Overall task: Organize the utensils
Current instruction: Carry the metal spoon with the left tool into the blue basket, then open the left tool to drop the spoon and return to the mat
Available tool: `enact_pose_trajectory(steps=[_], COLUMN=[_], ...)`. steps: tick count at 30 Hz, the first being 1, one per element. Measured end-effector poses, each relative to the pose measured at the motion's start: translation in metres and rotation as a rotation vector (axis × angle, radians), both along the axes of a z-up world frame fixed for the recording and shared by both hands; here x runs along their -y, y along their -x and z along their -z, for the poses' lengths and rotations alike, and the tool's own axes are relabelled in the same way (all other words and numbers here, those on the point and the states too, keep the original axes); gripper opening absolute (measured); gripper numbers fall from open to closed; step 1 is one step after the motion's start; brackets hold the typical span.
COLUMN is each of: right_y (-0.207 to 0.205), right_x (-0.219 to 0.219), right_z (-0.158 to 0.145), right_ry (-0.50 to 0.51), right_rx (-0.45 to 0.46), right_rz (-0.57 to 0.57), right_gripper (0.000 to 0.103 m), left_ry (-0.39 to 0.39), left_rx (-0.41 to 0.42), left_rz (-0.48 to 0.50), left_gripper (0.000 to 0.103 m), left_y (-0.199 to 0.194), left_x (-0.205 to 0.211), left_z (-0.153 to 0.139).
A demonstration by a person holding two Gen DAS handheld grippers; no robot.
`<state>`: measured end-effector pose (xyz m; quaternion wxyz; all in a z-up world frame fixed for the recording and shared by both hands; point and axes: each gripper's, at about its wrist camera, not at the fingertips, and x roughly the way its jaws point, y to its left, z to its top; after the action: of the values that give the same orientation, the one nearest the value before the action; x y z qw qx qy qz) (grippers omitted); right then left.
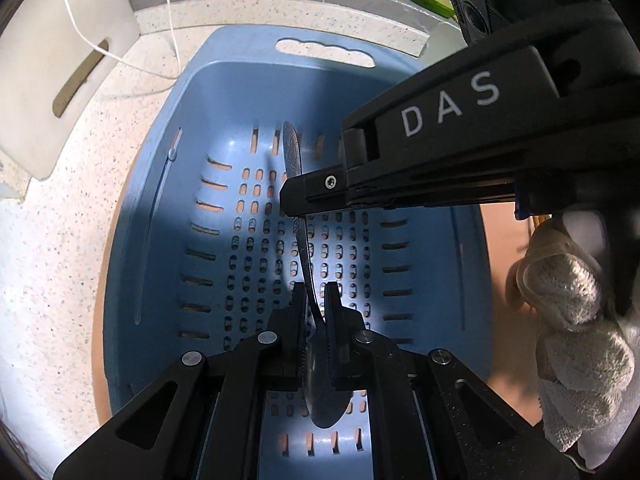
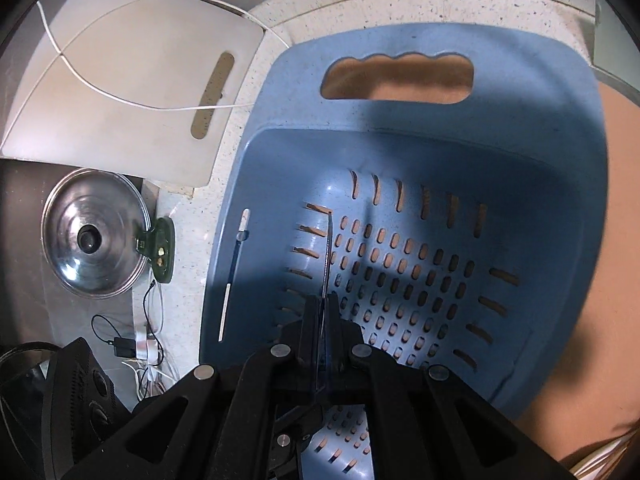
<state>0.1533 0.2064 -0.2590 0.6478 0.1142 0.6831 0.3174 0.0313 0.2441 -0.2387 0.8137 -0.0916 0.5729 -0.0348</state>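
Grippers (image 1: 316,296) (image 2: 321,308) steeply down, clamping spoon (image 1: 308,264) over basket (image 1: 224,80)

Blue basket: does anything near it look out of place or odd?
A thin white cable trails loosely across the white cutting board beside the blue basket. The spoon is clamped by both grippers at once, left gripper and right gripper.

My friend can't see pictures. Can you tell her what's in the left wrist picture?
Both tools hold one metal spoon over a blue slotted basket: the left tool pinches it near the bowl, and the right tool, held by a gloved hand, clamps its handle. A white cutting board lies on the speckled counter.
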Motion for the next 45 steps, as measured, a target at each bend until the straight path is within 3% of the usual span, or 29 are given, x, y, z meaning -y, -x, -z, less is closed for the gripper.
enact_pose_trajectory(steps=[10, 21, 28, 34, 37, 42, 45], right_y=[-0.001, 0.003, 0.001, 0.011, 0.016, 0.024, 0.025], right_x=[-0.007, -0.011, 0.001, 0.047, 0.079, 0.170, 0.233], right_z=[0.009, 0.008, -0.006, -0.044, -0.061, -0.090, -0.102], right_ry=[0.012, 0.043, 0.034, -0.012, -0.033, -0.058, -0.081], right_rx=[-0.018, 0.011, 0.053, 0.151, 0.202, 0.290, 0.325], right_rz=[0.006, 0.006, 0.031, 0.043, 0.043, 0.113, 0.196], right_gripper=[0.002, 0.006, 0.017, 0.028, 0.029, 0.041, 0.041], left_ry=[0.030, 0.037, 0.041, 0.025, 0.007, 0.005, -0.001], left_rx=[-0.016, -0.010, -0.005, 0.045, 0.094, 0.164, 0.186], left_rz=[-0.030, -0.031, -0.023, -0.029, -0.029, -0.043, -0.042], left_gripper=[0.007, 0.007, 0.007, 0.007, 0.016, 0.016, 0.016], left_y=[0.000, 0.004, 0.010, 0.012, 0.020, 0.041, 0.050], left_x=[-0.011, -0.020, -0.027, -0.021, -0.013, 0.011, 0.035], left_z=[0.017, 0.016, 0.010, -0.016, -0.037, -0.063, -0.067])
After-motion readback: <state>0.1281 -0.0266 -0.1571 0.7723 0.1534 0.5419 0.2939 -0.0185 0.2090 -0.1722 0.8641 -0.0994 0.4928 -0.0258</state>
